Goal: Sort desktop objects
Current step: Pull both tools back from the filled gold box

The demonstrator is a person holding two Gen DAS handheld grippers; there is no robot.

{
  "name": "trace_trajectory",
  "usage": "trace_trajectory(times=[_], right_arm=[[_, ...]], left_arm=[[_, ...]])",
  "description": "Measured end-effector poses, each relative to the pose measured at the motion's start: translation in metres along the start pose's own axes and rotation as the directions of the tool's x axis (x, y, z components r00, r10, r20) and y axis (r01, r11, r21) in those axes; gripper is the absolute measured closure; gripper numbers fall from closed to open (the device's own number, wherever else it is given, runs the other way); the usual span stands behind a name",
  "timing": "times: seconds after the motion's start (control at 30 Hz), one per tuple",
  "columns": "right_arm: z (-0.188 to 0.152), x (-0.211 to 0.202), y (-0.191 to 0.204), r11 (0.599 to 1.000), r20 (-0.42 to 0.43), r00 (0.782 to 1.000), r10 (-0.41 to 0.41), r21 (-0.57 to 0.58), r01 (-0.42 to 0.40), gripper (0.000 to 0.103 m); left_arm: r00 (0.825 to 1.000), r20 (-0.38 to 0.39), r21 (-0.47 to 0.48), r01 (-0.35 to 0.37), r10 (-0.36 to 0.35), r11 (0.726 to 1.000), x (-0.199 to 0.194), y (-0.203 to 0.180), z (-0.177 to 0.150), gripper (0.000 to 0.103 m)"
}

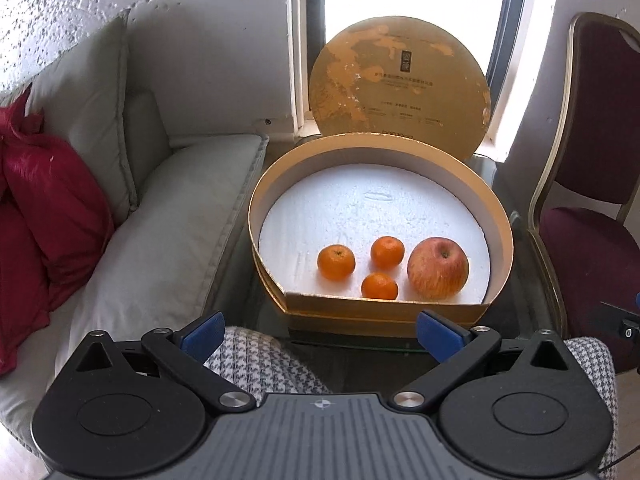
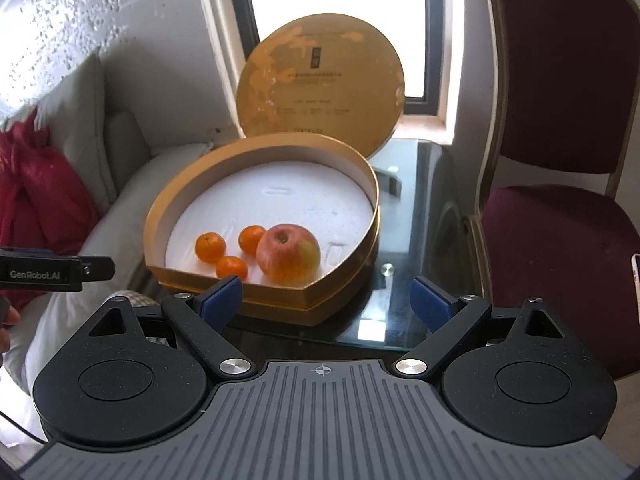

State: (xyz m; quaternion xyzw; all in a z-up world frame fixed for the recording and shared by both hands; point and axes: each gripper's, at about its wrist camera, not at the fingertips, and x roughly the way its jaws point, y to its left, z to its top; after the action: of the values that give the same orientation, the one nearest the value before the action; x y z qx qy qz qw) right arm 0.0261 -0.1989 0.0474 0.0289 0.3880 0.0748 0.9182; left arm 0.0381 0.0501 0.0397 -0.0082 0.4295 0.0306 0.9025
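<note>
I am holding both grippers back from the gold box, which is sitting on the glass tabletop with its round lid propped upright behind it. The left gripper is hanging with its blue pads spread wide and nothing between them, and the right gripper is doing the same, jaws apart and empty. Inside the box, on the white foam liner, four pieces of fruit are crowding the near straight wall: three tangerines in a loose triangle, one at the left, one further back, one closest to the wall, and an apple just beside them on the right. What I am weighing is direction: from the left wrist view the tangerines are lying dead ahead and the apple is sitting ahead and to the right, while from the right wrist view the apple is lying almost straight ahead between the pads (slightly left of centre, if anything). I am judging the right gripper the more natural one for the apple, reaching over the near wall, and the left for the tangerines. All the fruit is round, so no long axis is dictating wrist angle.
</note>
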Motion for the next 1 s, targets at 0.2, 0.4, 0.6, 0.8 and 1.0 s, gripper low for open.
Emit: trace_trajectory(times=[0.2, 0.4, 0.6, 0.8, 1.0], right_arm=[[-0.002, -0.012, 0.017, 0.999, 0.014, 1.000, 0.012, -0.045, -0.011, 0.009], [-0.008, -0.033, 0.029, 0.997, 0.055, 0.998, 0.017, -0.078, -0.012, 0.009], [-0.020, -0.057, 0.032, 0.998, 0.102, 0.995, 0.009, -0.068, -0.002, 0.009], [-0.041, -0.085, 0.031, 1.000, 0.166, 0.986, -0.005, 0.009, 0.004, 0.009], [-0.067, -0.115, 0.023, 0.994, 0.257, 0.966, 0.026, 0.098, -0.052, 0.003]], left_arm=[[0.999, 0.054, -0.018, 0.009, -0.008, 1.000, -0.016, 0.005, -0.003, 0.001], [0.995, 0.100, -0.028, 0.018, -0.016, 0.999, -0.035, 0.009, -0.012, 0.001], [0.987, 0.161, -0.034, 0.027, -0.022, 0.999, -0.063, 0.013, -0.031, 0.001], [0.977, 0.212, -0.044, 0.043, -0.033, 0.998, -0.090, 0.019, -0.055, 0.001], [0.976, 0.212, -0.025, 0.049, -0.043, 0.998, -0.098, 0.020, -0.067, 0.001]])
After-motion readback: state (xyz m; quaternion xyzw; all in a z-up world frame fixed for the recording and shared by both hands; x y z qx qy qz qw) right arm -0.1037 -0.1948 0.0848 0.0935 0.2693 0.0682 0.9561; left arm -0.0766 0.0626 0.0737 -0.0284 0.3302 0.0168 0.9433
